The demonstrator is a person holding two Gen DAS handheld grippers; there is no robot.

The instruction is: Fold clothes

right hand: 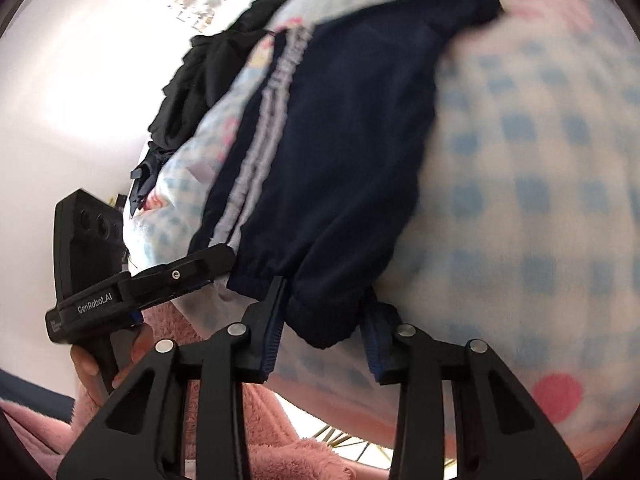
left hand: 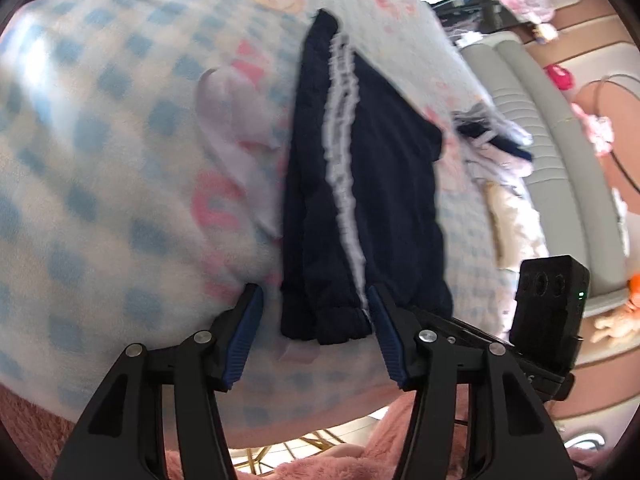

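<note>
Straddling trouser cuff [right hand: 320,312] | right tool [right hand: 324,320] | checked blanket [right hand: 520,220]

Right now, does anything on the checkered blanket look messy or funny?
Yes. A black garment lies crumpled in a heap at the blanket's far edge, unfolded. The navy trousers with white stripes lie mostly flat, cuffs nearest the claws, though they sit slanted.

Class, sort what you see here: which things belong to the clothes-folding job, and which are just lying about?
Belongs to the job:
- navy trousers with white side stripe
- left gripper, at one cuff
- right gripper, at the other cuff

Lying about:
- checked blanket underneath
- black garment
- heap of clothes
- pink fluffy cover
</note>
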